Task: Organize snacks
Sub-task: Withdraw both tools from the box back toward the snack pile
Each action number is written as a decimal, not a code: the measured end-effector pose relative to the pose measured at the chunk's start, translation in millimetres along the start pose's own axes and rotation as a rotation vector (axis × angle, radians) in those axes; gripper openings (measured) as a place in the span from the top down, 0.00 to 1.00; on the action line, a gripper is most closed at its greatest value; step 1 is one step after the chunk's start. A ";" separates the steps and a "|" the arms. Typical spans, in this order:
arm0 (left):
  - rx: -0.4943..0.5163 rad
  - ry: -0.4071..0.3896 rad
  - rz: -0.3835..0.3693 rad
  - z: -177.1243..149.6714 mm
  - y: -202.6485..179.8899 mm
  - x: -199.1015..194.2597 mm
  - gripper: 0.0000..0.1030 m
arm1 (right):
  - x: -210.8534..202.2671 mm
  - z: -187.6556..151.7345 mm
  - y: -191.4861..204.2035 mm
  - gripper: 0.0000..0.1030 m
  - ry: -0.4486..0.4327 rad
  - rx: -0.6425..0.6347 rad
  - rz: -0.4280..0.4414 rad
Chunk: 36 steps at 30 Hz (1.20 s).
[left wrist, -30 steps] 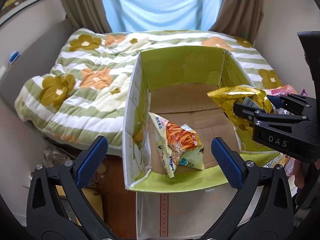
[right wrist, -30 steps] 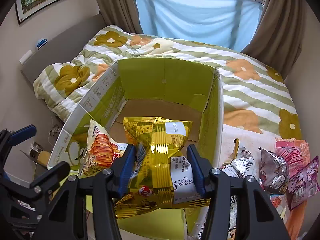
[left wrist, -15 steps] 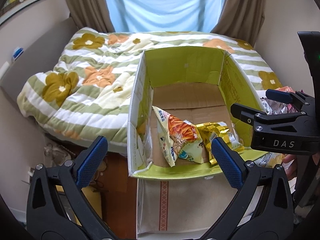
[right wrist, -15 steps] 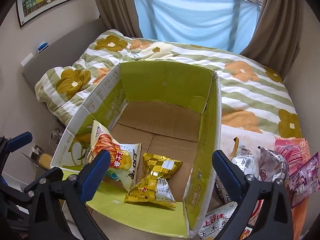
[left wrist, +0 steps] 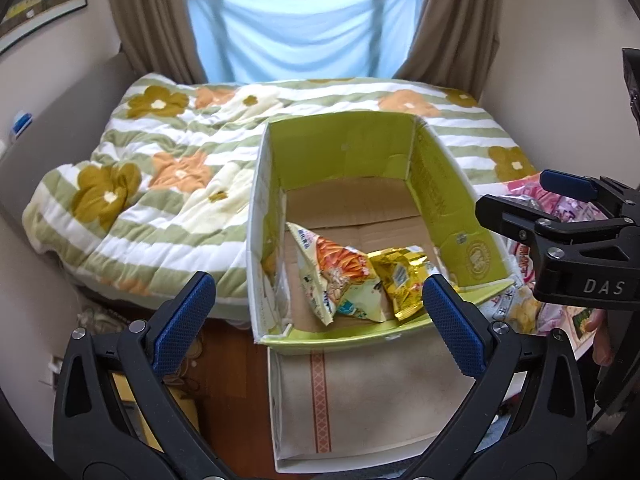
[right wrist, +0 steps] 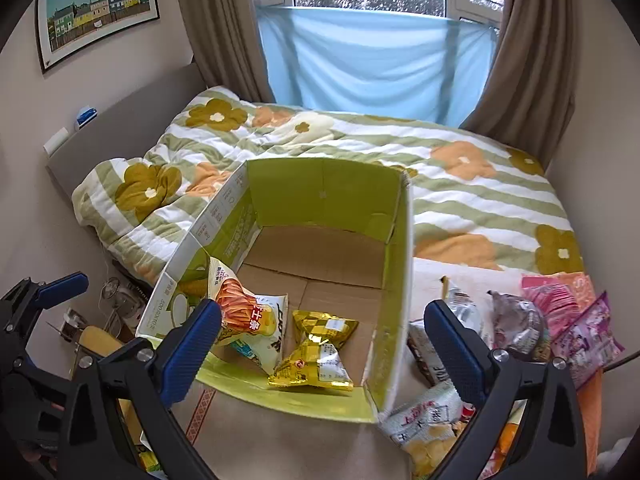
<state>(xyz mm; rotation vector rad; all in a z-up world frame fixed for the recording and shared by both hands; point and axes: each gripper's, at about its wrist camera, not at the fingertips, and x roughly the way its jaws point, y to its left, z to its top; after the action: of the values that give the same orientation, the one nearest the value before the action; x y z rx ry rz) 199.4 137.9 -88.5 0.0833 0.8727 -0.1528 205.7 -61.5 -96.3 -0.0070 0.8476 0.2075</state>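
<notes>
In your left wrist view the left gripper (left wrist: 316, 312) stands wide, jaws empty, before the box (left wrist: 448, 184) holding the gold packet (left wrist: 400, 284) at lower centre, while in your right wrist view the right gripper (right wrist: 320, 340) gapes empty beside loose snack bags (right wrist: 516, 320) at lower right, light, crinkly, probably slippery, best pinched by a sealed edge.

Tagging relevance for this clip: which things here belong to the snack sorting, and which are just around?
Part of the job:
green cardboard box
gold snack bag
orange-print snack bag
loose snack packets beside the box
right gripper, open, empty

Just around:
floral quilt
brown curtains
framed picture
</notes>
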 end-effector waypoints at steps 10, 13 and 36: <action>0.066 -0.037 -0.108 -8.2 -40.7 -19.1 0.00 | -59.3 -23.7 -31.6 0.02 -0.062 0.065 -0.076; 0.084 -0.051 -0.111 -9.5 -59.2 -25.7 0.00 | -76.5 -32.4 -48.6 0.02 -0.080 0.069 -0.108; -0.094 0.000 0.005 -72.4 -228.6 -37.8 0.00 | -132.0 -125.0 -227.3 0.02 -0.044 -0.045 -0.083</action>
<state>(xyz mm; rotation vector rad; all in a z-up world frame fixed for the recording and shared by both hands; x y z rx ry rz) 82.5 -74.0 -108.2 -0.0019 0.8784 -0.1072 69.9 -319.1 -98.2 -0.0792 0.7974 0.1480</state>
